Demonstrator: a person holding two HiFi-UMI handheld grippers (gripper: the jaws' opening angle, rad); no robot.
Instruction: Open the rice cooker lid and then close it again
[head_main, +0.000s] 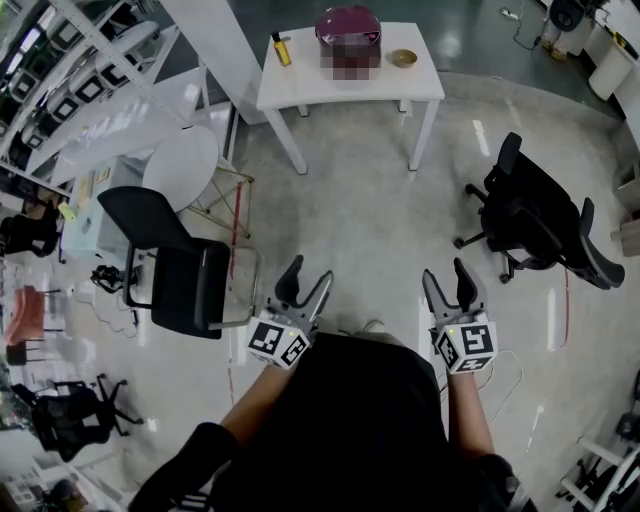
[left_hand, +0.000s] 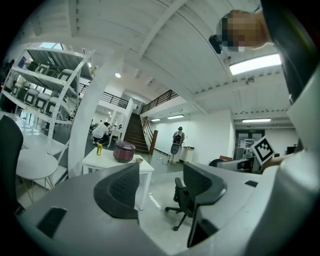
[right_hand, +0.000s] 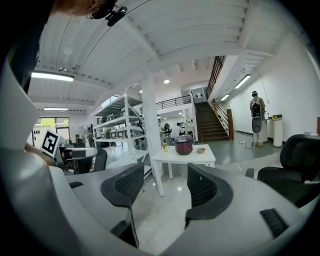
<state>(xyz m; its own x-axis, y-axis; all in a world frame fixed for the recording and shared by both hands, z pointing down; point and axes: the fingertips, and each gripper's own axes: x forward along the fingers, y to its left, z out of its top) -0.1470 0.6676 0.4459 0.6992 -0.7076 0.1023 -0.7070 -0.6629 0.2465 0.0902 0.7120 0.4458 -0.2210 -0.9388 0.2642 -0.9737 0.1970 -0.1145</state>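
No legible text, label, brand or number — nothing readable anywhere.

Ahead of me, a table (head_main: 300, 85) holds a bottle (head_main: 282, 49), rice cooker (head_main: 347, 22) and bowl (head_main: 403, 58), left to right; nearer, a left chair (head_main: 175, 270) and right chair (head_main: 535, 215) flank the floor.

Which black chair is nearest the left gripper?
The chair with the square seat, right beside the left gripper and next to the round table. The right chair and the lower-left chair stand farther off.
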